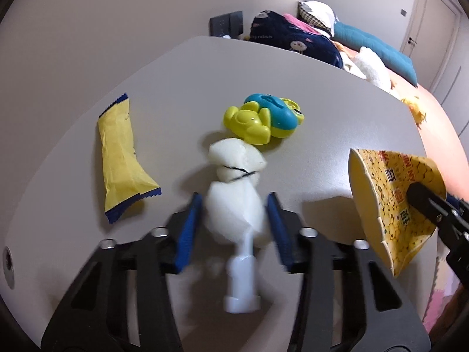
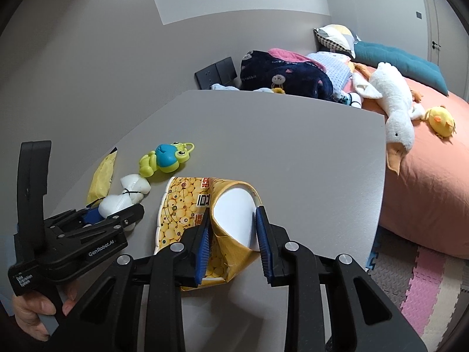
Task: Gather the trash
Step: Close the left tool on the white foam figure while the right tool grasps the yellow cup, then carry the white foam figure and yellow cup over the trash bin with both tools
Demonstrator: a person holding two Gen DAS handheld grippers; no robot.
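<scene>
My left gripper (image 1: 234, 220) has its blue pads on either side of a crumpled white plastic bottle (image 1: 234, 205) tied with a black string; it seems shut on it. The bottle also shows in the right wrist view (image 2: 123, 198). My right gripper (image 2: 233, 234) is shut on a crushed yellow paper cup (image 2: 187, 205), held over the grey table (image 2: 278, 146). The cup shows at the right of the left wrist view (image 1: 390, 193). A yellow snack wrapper (image 1: 121, 158) lies on the table to the left.
A yellow and blue toy frog (image 1: 263, 118) lies just beyond the bottle. Behind the table is a bed (image 2: 425, 176) with clothes, a plush goose (image 2: 392, 108) and a yellow plush chick (image 2: 441, 118). Foam floor mats (image 2: 419, 287) lie at the right.
</scene>
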